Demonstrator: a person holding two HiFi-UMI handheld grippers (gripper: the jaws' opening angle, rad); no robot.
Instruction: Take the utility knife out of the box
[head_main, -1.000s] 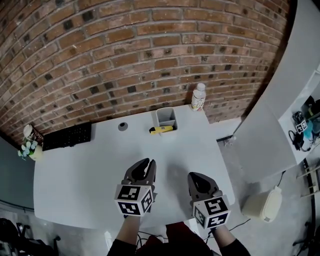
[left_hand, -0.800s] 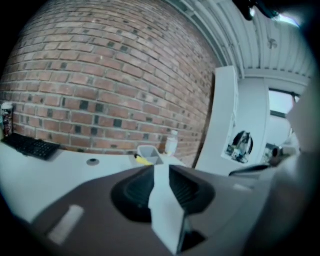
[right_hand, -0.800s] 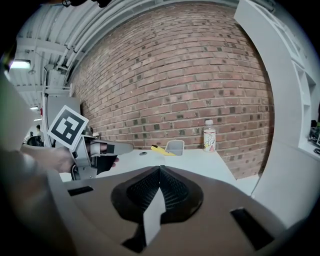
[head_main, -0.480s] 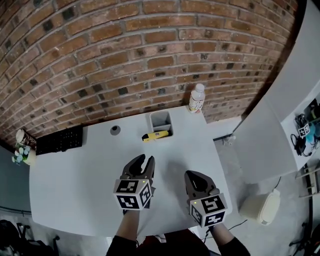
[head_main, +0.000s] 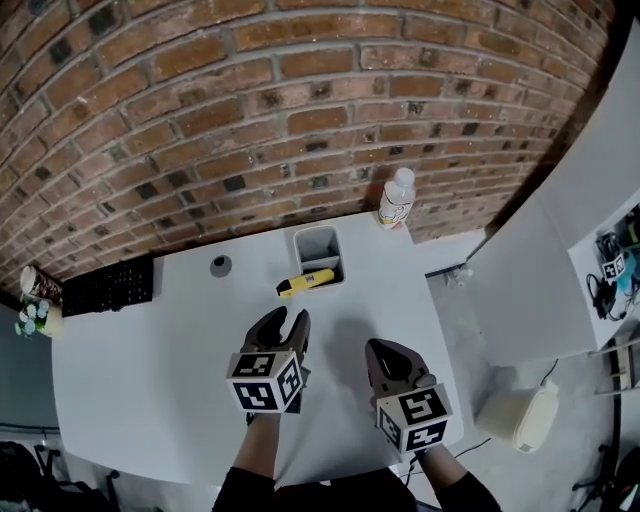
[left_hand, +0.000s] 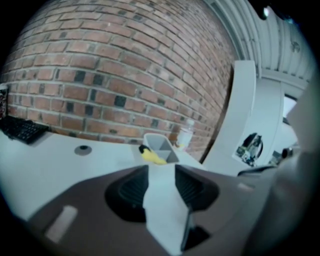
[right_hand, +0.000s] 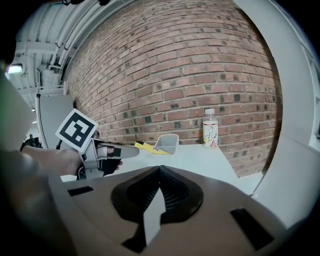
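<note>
Lying at the near-left corner of the grey box (head_main: 320, 233), the yellow utility knife (head_main: 306, 282) angles away over the white table (head_main: 140, 370). Whether its end rests on the rim or just beside the box is hard to tell. Well short of the box, the left gripper (head_main: 287, 318) hovers with its jaws wide, having just been opening, and nothing is between them. The right gripper (head_main: 384, 348), equally far from the box, has its jaws closed together and empty. A bottle (head_main: 396, 197) stands right of the box, and a small dark disc (head_main: 220, 265) lies left of it.
</note>
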